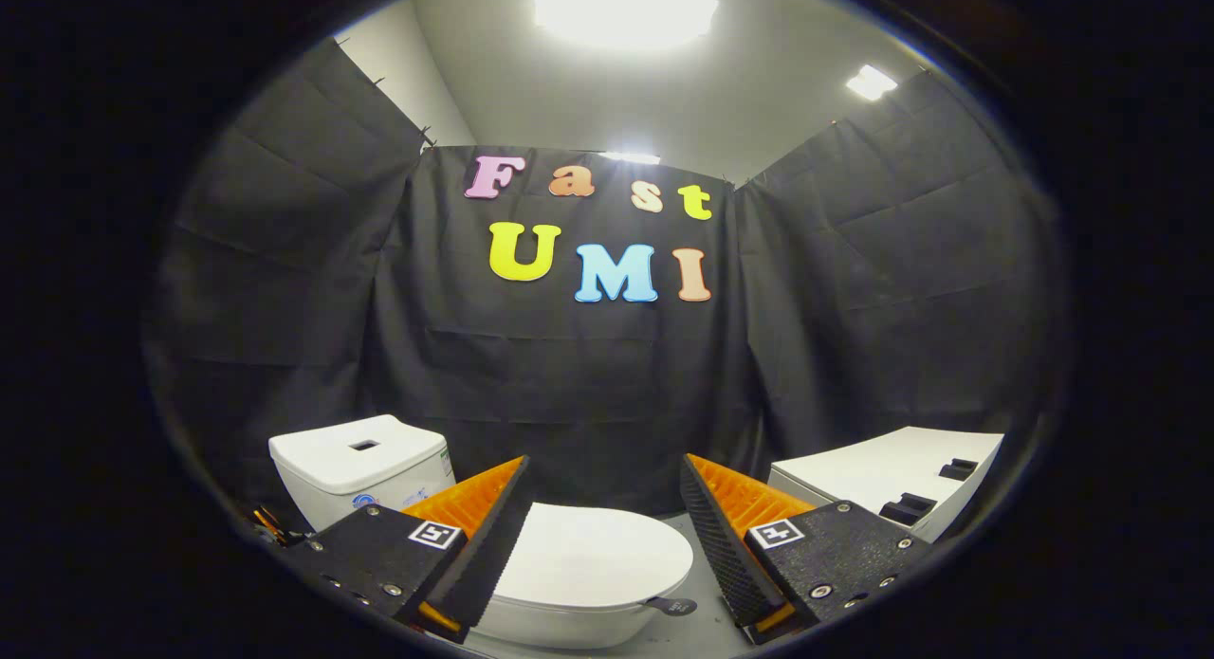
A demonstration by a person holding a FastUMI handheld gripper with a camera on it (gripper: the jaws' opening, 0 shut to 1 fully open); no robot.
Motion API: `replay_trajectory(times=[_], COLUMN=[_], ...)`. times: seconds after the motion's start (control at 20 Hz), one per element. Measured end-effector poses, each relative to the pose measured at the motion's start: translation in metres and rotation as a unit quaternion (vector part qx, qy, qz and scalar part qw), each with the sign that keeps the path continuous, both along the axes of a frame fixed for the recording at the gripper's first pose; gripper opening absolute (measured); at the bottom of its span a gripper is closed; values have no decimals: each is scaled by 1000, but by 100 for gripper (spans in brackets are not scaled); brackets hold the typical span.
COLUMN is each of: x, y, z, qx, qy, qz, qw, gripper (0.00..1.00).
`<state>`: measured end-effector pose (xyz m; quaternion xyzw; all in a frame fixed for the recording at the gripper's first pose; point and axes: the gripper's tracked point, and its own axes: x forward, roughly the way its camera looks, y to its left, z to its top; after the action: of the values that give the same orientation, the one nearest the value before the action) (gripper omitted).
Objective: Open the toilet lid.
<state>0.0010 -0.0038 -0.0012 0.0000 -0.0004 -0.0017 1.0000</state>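
Hovering above the toilet, the gripper (604, 507) stands wide open with nothing between its fingers (493, 536), which rise from the lower middle of the frame and splay apart. Each finger mount carries a small square marker.

Between and below the fingers, at the bottom centre, lies the lid (593, 555), white, closed and flat over the bowl (560, 626). The fingers do not touch it, as far as can be told; they appear to sit above it. A small dark tab (671, 606) sticks out from the lid's right rim, close to the right finger's base.

Behind the left finger, at lower left, stands the tank (360, 465), white and boxy, with a dark rectangular opening in its top and a small label on its front.

At lower right, beyond the right finger, sits a white counter (882, 469) with two dark blocks (934, 488) on it.

Black cloth (588, 384) hangs all around as the wall. At the top of the frame, a bright ceiling light (624, 12) glares, with a smaller one (871, 81) at upper right.
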Motion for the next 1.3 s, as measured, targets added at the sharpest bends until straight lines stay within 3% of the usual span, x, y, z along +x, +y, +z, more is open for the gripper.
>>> replay_trajectory(times=[0.25, 0.6, 1.0, 1.3], x=[2, 19, 45, 58], y=[-12, -35, -95, -110], z=[-3, -15, -67, -130], qx=[13, 130, 243, 305], qy=[6, 10, 33, 74], qz=[-12, -23, -96, -122], qw=[1000, 991, 965, 941], gripper=[94, 95, 96, 96])
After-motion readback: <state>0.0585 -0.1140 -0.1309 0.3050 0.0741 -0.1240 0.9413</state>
